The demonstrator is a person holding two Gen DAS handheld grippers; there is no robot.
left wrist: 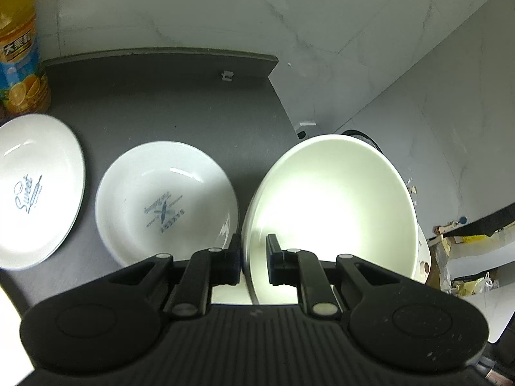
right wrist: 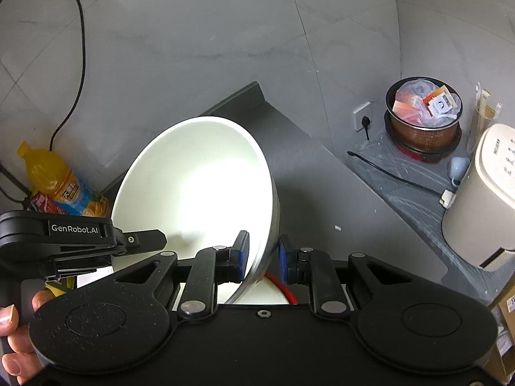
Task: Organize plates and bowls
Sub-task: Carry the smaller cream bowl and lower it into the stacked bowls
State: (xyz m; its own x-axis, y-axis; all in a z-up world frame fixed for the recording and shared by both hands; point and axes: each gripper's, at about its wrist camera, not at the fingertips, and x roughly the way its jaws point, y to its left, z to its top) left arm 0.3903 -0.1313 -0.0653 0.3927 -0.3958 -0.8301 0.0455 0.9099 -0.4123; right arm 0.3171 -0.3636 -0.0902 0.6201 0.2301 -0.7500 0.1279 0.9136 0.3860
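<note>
Little sorting appears to have been done. Two printed dishes lie apart on the dark bench (left wrist: pixel 180 96): a plate (left wrist: pixel 35 189) at the left edge and a bowl (left wrist: pixel 167 202) just beside it, neither stacked on anything. A large white bowl (left wrist: pixel 331 206) is held tilted in the air above the bench's right end, so it has yet to be set down or nested. Judged from this, the stacking of the three pieces remains to be done.

The white bowl's rim is caught between the jaws of the left claw (left wrist: pixel 254 254), one finger outside the wall and one inside, and the claw is seen clenched on it. From the right wrist view the same bowl (right wrist: pixel 196 199) is straddled at its near rim by the right claw (right wrist: pixel 264 257), blue pads to either side of the wall. A narrow gap seems to remain on the outer side, so it cannot be told whether this claw is gripping or merely closing in. The left claw (right wrist: pixel 138 241) is seen reaching to the bowl's left rim, with a hand (right wrist: pixel 16 337) behind it.

Under the bowl something pale with a red line is glimpsed, too hidden to name. An orange-drink bottle (left wrist: pixel 19 48) stands at the bench's back left corner, well clear of the dishes.
</note>
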